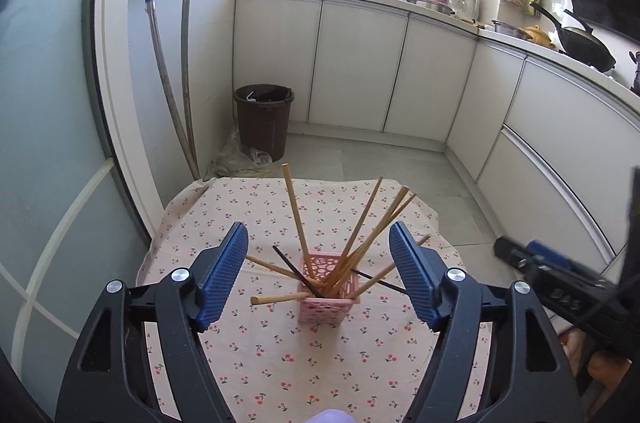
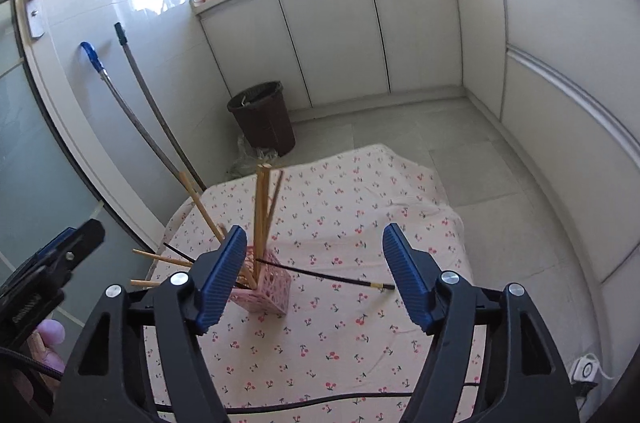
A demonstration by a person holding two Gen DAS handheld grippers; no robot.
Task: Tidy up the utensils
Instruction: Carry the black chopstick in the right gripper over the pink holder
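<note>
A pink perforated holder (image 1: 328, 297) stands on a table with a cherry-print cloth (image 1: 280, 363). Several wooden chopsticks (image 1: 294, 211) and a black chopstick (image 1: 294, 269) lean out of it in different directions. My left gripper (image 1: 318, 277) is open and empty, just above and in front of the holder. In the right wrist view the holder (image 2: 268, 289) sits behind my left finger. A black chopstick (image 2: 324, 275) pokes out of the holder to the right, low over the cloth (image 2: 340, 343). My right gripper (image 2: 314, 279) is open and empty above it.
A brown bin (image 1: 264, 121) stands on the floor beyond the table. Two mop handles (image 1: 176, 95) lean on the left wall. White cabinets (image 1: 360, 71) with a cluttered counter run along the back and right. A black cable (image 2: 320, 401) lies on the near cloth.
</note>
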